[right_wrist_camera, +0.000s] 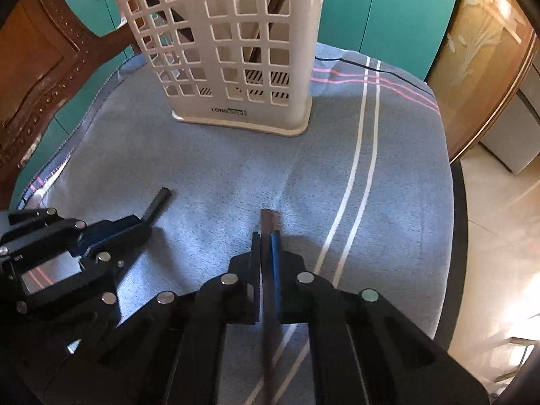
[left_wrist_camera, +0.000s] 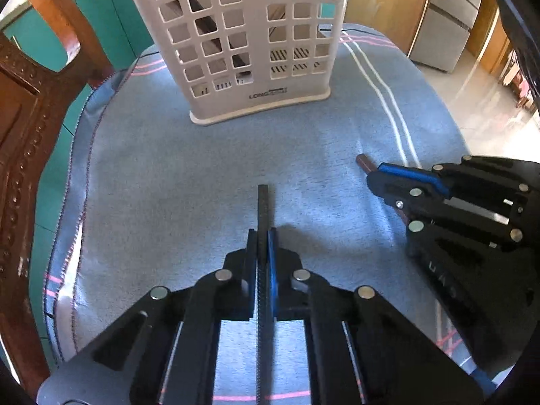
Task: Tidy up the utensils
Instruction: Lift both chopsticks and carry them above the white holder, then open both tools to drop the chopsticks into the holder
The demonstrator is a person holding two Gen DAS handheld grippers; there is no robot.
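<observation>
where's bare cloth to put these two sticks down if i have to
The widest bare patch of blue cloth lies between the white basket and both grippers. Another runs right of the white stripes to the table edge. It is tight low down, where the left gripper and right gripper, each clamping a chopstick, sit side by side.

Both tools are showing matte black, angular linkage arms studded with round silver pivot discs. The left hand-held gripper is wearing one black finger and one bright blue finger pad. The right hand-held gripper is matching it: black bars, a dark blue pad, silver discs. Seen from the left wrist view, its side is showing a small silver screw and faint raised lettering.
</observation>
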